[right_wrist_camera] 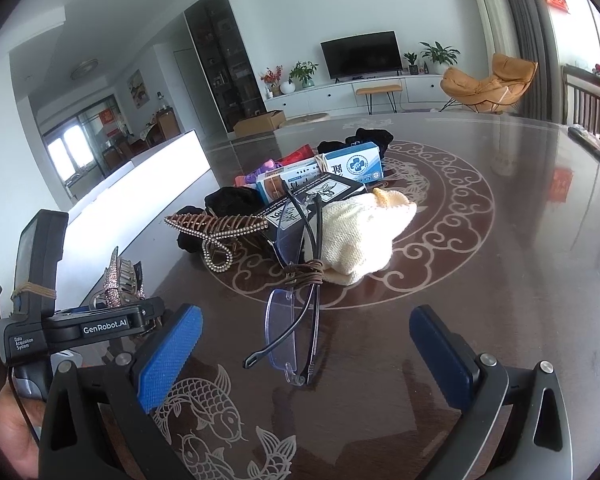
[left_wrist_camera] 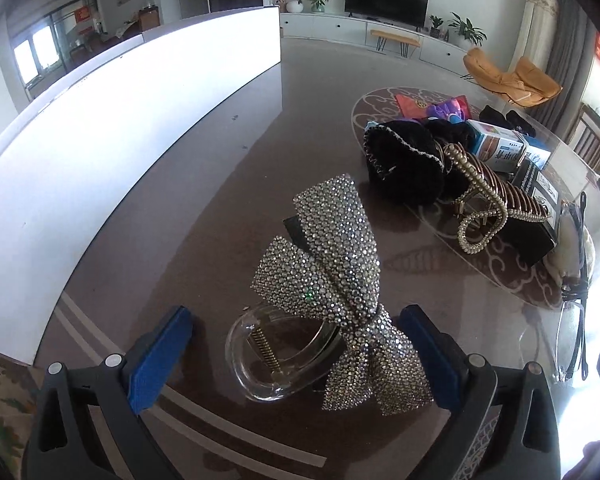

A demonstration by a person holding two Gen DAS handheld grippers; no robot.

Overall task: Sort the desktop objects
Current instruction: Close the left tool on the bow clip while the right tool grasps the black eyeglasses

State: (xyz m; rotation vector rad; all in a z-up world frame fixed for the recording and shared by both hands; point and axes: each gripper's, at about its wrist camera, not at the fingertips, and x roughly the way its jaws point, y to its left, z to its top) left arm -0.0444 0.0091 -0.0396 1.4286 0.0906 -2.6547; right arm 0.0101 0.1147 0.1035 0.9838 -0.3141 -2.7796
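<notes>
Left gripper (left_wrist_camera: 296,356): we hold its fingers spread around the rhinestone bow clip (left_wrist_camera: 332,292) on the desk (left_wrist_camera: 220,184), not squeezing.
Right gripper (right_wrist_camera: 304,354): fingers apart, glasses (right_wrist_camera: 296,320) between, ungrasped.
Progress: we judge early; pile (right_wrist_camera: 300,200) unsorted.

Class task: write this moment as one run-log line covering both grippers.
left gripper: open, around bow clip | right gripper: open, around glasses | table: pile unsorted
</notes>
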